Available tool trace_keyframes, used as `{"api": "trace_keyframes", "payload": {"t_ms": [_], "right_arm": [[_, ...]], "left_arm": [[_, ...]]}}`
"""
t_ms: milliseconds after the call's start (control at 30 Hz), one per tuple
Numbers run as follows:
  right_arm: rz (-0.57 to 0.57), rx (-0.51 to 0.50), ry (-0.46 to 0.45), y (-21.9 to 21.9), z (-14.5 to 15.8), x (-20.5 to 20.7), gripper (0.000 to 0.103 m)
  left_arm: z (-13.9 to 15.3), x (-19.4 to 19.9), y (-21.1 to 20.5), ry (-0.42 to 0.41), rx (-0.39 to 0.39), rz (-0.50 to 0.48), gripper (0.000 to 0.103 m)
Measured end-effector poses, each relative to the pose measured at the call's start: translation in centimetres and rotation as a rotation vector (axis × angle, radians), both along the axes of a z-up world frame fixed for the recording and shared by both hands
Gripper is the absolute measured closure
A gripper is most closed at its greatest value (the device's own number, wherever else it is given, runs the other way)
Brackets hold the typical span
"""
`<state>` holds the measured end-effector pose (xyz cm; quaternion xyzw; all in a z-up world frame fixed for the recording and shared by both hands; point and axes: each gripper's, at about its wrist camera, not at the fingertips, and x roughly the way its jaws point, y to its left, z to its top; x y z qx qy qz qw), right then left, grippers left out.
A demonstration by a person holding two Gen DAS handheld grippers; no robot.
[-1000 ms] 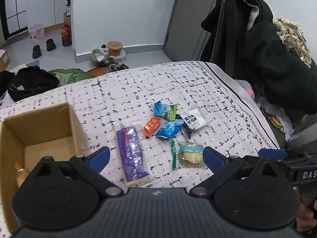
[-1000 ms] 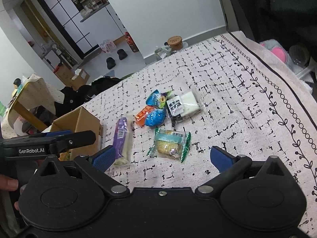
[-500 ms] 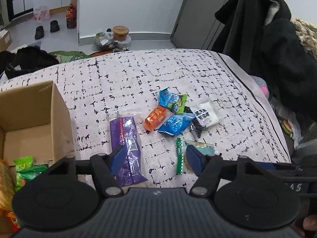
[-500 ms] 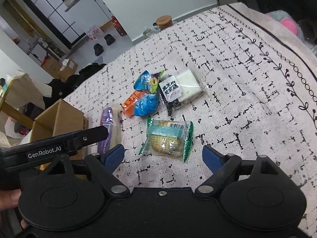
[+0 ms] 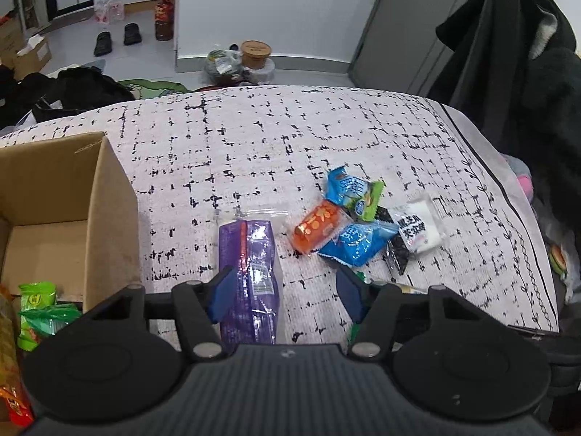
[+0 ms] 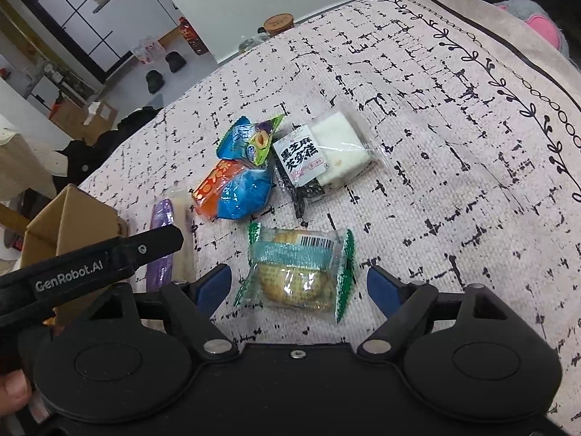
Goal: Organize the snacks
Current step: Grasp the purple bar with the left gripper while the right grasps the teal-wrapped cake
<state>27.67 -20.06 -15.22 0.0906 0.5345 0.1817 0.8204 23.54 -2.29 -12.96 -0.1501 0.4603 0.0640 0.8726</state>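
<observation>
Patterned cloth (image 5: 254,138) | my left tongs (image 5: 283,296) wide, purple pack (image 5: 250,272) between tips, long axis along fingers | right tongs (image 6: 299,285) wide around biscuit pack (image 6: 297,272) | box (image 5: 109,218) left

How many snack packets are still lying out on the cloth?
6: purple pack by the box, green-edged cake, orange pack, blue pack, blue-green pack, white cake. Others may hide beneath.
</observation>
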Motion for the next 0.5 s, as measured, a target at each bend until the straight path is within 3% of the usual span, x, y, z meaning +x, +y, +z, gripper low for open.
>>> {"api": "trace_keyframes", "payload": {"t_ms": [267,333,400,500], "right_arm": [[0.015,-0.081,-0.015,1.5,-1.1,0.2,0.022],[0.029,-0.099,-0.019,1.5,-1.1,0.1,0.025],[0.039,-0.122,-0.026,1.5,-1.0,0.0,0.036],[0.037,-0.118,-0.028,0.9,-0.8,-0.2,0.041]], "left_arm": [[-0.6,0.2,-0.1,0.014,-0.007,0.025,0.046],[-0.7,0.3,0.0,0.018,-0.006,0.036,0.046],[-1.0,0.4,0.0,0.023,-0.002,0.045,0.046],[-1.1,0.5,-0.2,0.022,0.023,0.045,0.046]]}}
